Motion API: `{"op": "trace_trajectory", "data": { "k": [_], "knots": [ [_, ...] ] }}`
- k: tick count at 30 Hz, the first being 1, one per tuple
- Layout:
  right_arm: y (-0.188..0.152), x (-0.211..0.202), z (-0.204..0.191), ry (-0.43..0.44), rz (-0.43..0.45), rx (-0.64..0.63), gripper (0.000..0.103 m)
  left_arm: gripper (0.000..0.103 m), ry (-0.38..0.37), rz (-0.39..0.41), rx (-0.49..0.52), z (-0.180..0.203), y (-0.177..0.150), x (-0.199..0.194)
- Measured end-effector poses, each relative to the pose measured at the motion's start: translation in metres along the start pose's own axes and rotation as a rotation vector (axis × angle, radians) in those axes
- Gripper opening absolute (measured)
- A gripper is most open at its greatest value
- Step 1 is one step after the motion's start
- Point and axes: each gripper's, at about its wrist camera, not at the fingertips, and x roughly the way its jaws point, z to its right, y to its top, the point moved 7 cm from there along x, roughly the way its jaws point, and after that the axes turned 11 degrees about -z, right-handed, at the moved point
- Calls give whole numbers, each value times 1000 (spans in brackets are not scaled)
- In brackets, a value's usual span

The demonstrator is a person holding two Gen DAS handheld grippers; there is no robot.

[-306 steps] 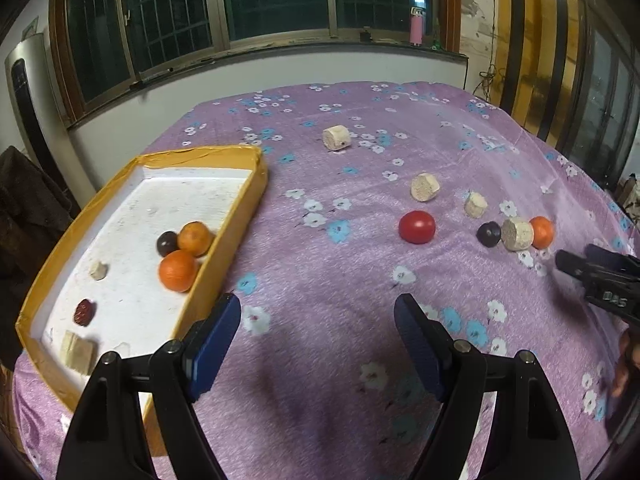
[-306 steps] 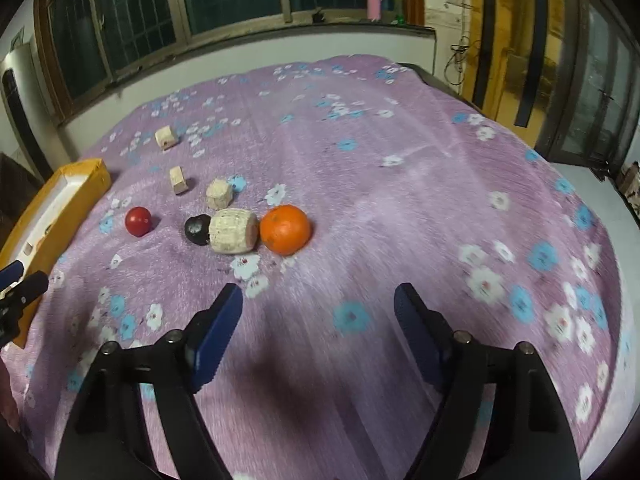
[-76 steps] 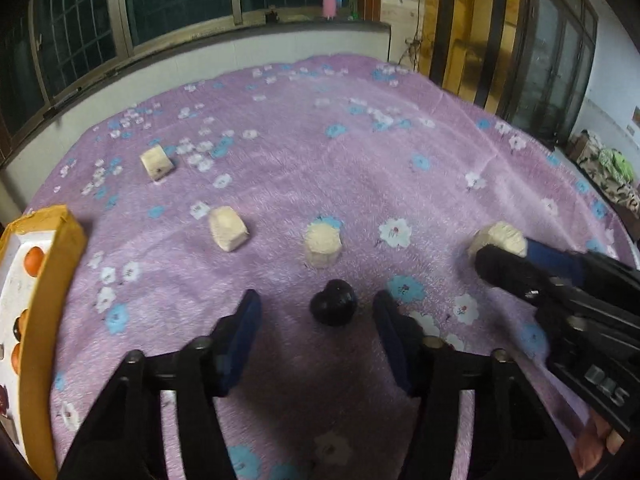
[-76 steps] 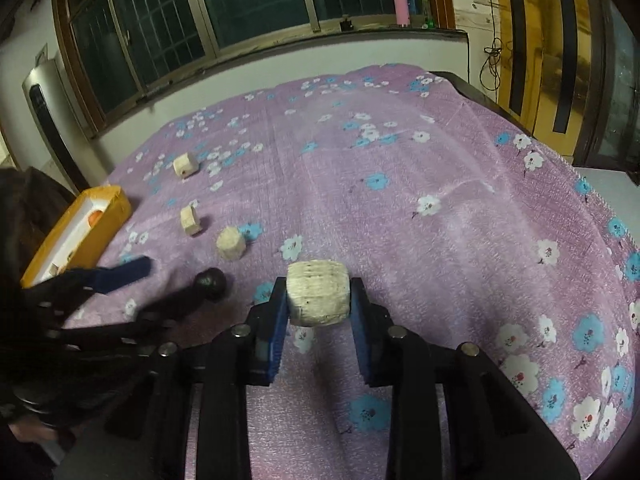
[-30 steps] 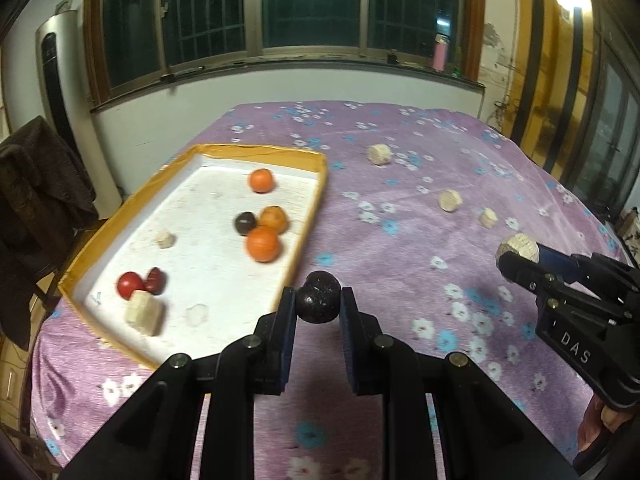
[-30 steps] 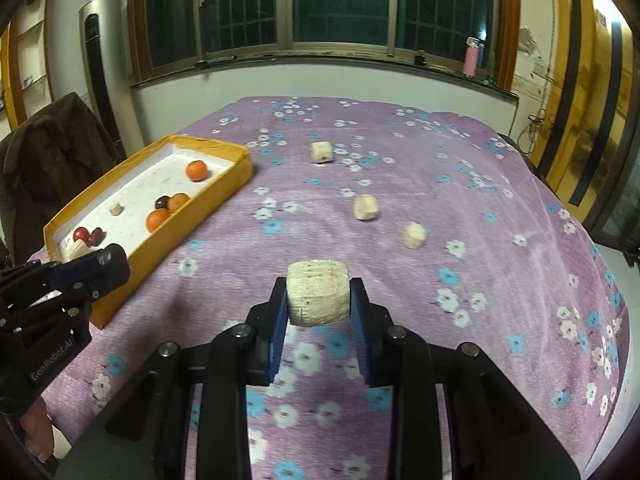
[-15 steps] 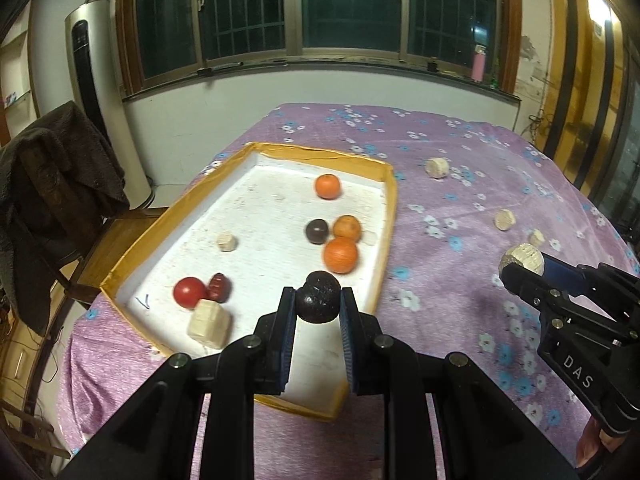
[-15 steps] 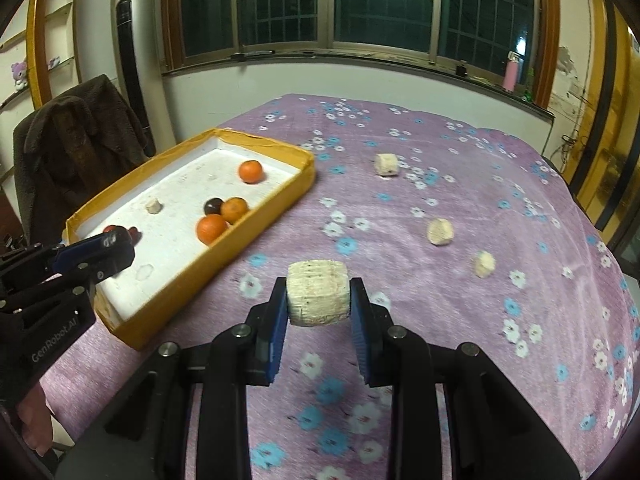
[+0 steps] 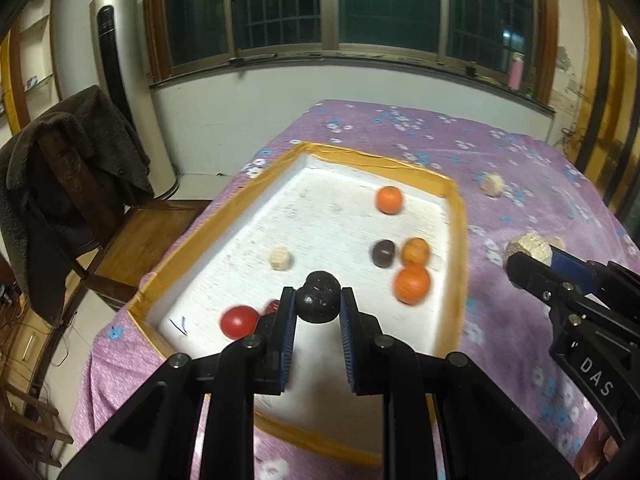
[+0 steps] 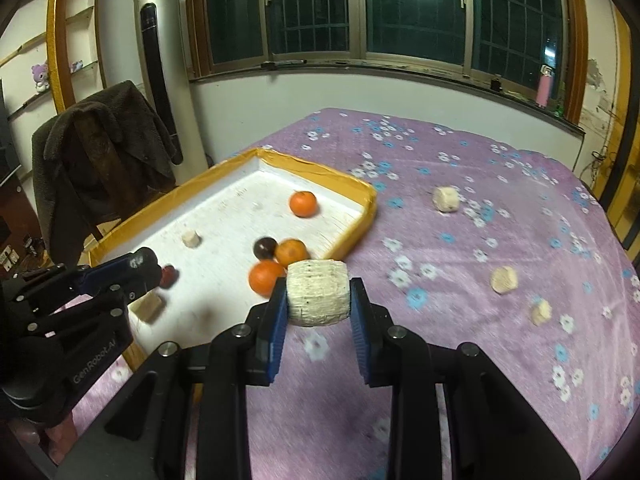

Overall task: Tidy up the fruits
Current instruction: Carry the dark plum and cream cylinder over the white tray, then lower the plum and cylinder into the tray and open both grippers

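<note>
My left gripper [image 9: 318, 306] is shut on a black round fruit [image 9: 319, 300] and hangs over the near part of the yellow-rimmed white tray [image 9: 456, 240]. In the tray lie three orange fruits [image 9: 412, 283], a dark fruit [image 9: 383, 253], a red fruit [image 9: 239, 322] and a small beige piece [image 9: 280, 258]. My right gripper [image 10: 319, 300] is shut on a beige ribbed cylinder [image 10: 318, 298], held above the purple cloth just beside the tray's [image 10: 360, 216] near right edge. The right gripper shows at the right of the left wrist view, holding the cylinder [image 9: 528, 245].
Three beige pieces [image 10: 446, 199] [image 10: 504, 279] [image 10: 540, 311] lie loose on the purple flowered cloth [image 10: 480, 240] to the tray's right. A wooden chair with a dark coat [image 10: 104, 152] stands left of the table, near a tall standing unit [image 10: 160, 60]. A beige block [image 10: 150, 305] lies in the tray.
Both grippers have swung left towards the tray, each keeping its load. The left one, earlier over the cloth by the tray's edge, now hangs over the tray floor.
</note>
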Motion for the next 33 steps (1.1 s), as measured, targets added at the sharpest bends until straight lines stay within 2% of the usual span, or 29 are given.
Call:
{"op": "trace_trajectory", "data": {
  "k": [11,19,33],
  "knots": [
    [52,63,-20,44,-40,6,31,20,58,-29,-52,-27,27,30],
    [63,102,-21,65,-86,23,31,20,73,-64,-49,-28,29,51],
    [64,104,-8,56,-84,38,31,20,69,-53,-48,-28,30,45]
  ]
}}
